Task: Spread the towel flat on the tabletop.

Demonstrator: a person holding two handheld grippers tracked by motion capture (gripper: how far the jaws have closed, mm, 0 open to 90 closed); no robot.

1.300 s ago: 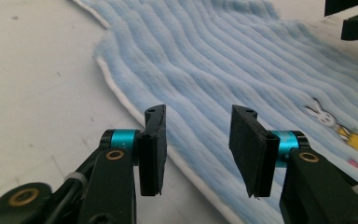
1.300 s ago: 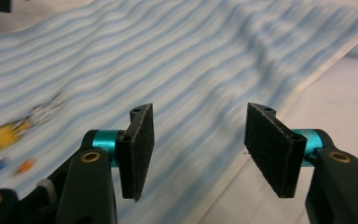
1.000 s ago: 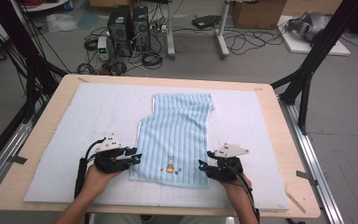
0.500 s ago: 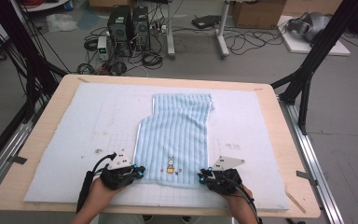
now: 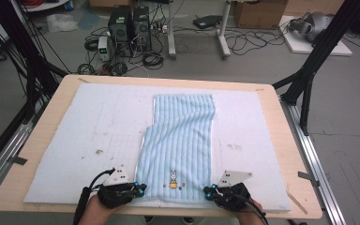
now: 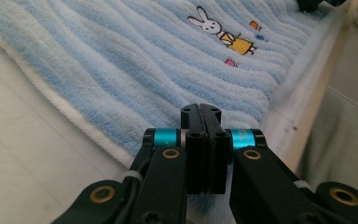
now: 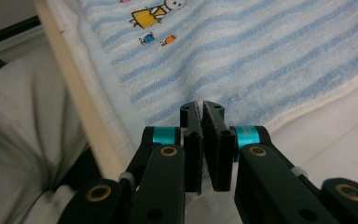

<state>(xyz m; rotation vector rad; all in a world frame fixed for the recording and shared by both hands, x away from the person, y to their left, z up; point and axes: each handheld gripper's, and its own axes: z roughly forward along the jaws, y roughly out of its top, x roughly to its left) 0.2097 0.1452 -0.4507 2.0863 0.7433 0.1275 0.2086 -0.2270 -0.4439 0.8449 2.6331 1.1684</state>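
A blue striped towel (image 5: 180, 140) with a rabbit picture lies flat on the white mat (image 5: 75, 140) covering the bench (image 5: 281, 140). At its near corners, the left tool (image 5: 140, 189) and right tool (image 5: 207, 191) have just closed, each pinching the towel's edge

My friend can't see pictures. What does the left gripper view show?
Two black jaws of the left gripper, pressed together, pinch the near edge of a fluffy light-blue striped towel. An embroidered white bunny in a yellow dress sits farther up the towel, which lies on a white padded mat.
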